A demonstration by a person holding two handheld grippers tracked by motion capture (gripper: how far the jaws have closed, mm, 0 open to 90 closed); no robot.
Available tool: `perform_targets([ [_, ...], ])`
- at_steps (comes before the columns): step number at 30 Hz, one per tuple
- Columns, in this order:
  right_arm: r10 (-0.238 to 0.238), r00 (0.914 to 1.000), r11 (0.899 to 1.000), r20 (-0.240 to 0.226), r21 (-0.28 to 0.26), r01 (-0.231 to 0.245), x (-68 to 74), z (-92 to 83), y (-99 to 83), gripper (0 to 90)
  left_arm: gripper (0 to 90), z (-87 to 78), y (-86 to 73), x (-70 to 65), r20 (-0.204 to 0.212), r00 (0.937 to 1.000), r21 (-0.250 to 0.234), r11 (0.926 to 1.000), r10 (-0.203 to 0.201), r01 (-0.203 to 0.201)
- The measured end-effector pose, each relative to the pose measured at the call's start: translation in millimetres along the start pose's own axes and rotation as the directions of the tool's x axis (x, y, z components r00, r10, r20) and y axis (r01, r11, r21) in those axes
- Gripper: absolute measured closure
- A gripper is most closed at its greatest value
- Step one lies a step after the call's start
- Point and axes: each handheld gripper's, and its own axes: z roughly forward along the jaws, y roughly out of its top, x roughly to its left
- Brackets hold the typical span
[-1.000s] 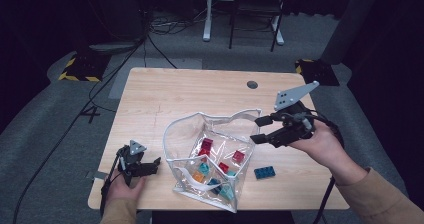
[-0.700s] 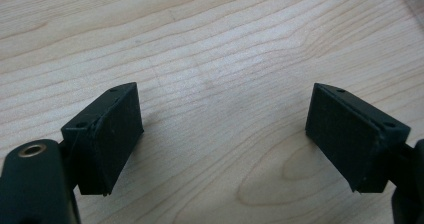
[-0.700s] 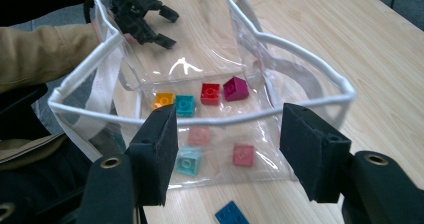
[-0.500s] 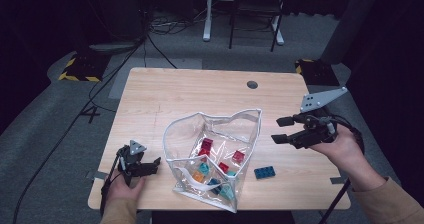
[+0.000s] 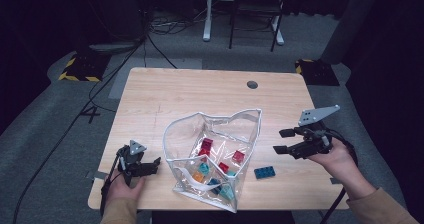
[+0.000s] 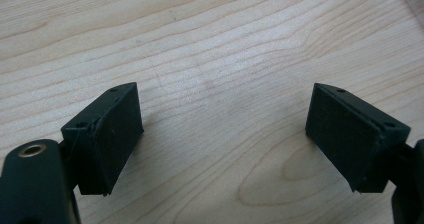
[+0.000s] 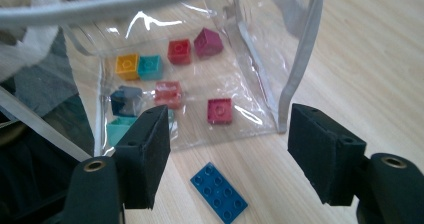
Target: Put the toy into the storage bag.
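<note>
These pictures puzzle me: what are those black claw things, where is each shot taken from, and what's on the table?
A person sits at a wooden table holding a hand-worked two-jaw tool in each hand. The high view looks down from above; the other two come from cameras riding on the tools. The left gripper rests open over bare wood, holding nothing. The right gripper has just been opening its jaws, with nothing between them, and looks toward a blue brick lying on the table beside a clear plastic bag of coloured bricks.

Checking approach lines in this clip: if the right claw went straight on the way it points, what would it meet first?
Probably the blue brick on the table, lying low between the open right claw jaws; beyond it stands the clear bag. Depth is uncertain.
</note>
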Motion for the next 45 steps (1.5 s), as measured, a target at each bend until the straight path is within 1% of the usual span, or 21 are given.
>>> perform_targets([
  [2,0.009,1.0000,1.000,0.001,0.000,-0.009,-2.1,5.1,-7.3,33.1,15.3,0.0,0.0,0.0,0.000,1.0000,0.000,1.0000,0.000,0.000],
  [5,0.019,0.9998,1.000,0.001,0.015,-0.019,-4.2,14.4,-18.2,32.9,15.3,0.0,0.0,0.0,0.000,1.0000,0.000,1.0000,0.000,0.000],
  [11,0.042,0.9990,0.998,-0.014,0.046,-0.042,-7.8,33.3,-37.8,32.1,15.3,0.0,0.0,0.0,0.000,1.0000,0.000,1.0000,0.000,0.000],
  [19,0.064,0.9974,0.994,-0.034,0.090,-0.061,-7.9,61.4,-61.6,32.4,15.3,0.0,0.0,0.0,0.000,1.0000,0.000,1.0000,0.000,0.000],
  [24,0.058,0.9972,0.990,-0.047,0.132,-0.051,-5.7,78.3,-72.4,32.9,15.3,0.0,0.0,0.0,0.000,1.0000,0.000,1.0000,0.000,0.000],
  [26,0.052,0.9976,0.989,-0.046,0.143,-0.045,-4.5,83.9,-75.9,33.2,15.3,0.0,0.0,0.0,0.000,1.0000,0.000,1.0000,0.000,0.000],
  [29,0.046,0.9980,0.986,-0.042,0.162,-0.039,-4.7,90.6,-79.4,33.3,15.3,0.0,0.0,-0.1,0.000,1.0000,0.000,1.0000,-0.001,0.001],
  [30,0.047,0.9976,0.986,-0.052,0.164,-0.037,-5.3,92.3,-80.3,33.3,15.3,0.0,0.0,0.0,0.000,1.0000,0.000,1.0000,0.000,0.000],
  [31,0.044,0.9976,0.985,-0.053,0.167,-0.035,-5.5,94.0,-81.2,33.4,15.3,0.0,0.0,0.0,0.000,1.0000,0.000,1.0000,0.000,0.000],
  [33,0.033,0.9988,0.983,-0.037,0.180,-0.026,-5.8,97.2,-82.5,33.7,15.3,0.0,0.0,0.0,0.000,1.0000,0.000,1.0000,-0.001,0.001],
  [37,0.027,0.9990,0.979,-0.036,0.202,-0.019,-5.2,103.9,-85.2,34.5,15.3,0.0,0.0,0.0,-0.001,1.0000,0.000,1.0000,0.000,0.000],
  [39,0.011,0.9995,0.978,-0.029,0.210,-0.005,-3.6,106.7,-86.4,35.3,15.3,0.0,0.0,0.0,0.000,1.0000,0.000,1.0000,-0.001,0.001],
  [41,-0.006,0.9999,0.978,-0.016,0.210,0.009,-1.4,107.2,-86.5,38.1,15.3,0.0,0.0,0.0,0.000,1.0000,0.000,1.0000,0.000,0.000],
  [43,-0.025,0.9997,0.977,0.003,0.212,0.024,0.0,106.9,-86.7,44.1,15.3,0.0,0.0,0.0,0.000,1.0000,0.000,1.0000,0.000,0.000],
  [45,-0.039,0.9990,0.976,0.022,0.214,0.033,1.1,106.2,-87.2,48.0,15.3,0.0,0.0,-0.1,0.000,1.0000,0.000,1.0000,-0.001,0.001],
])
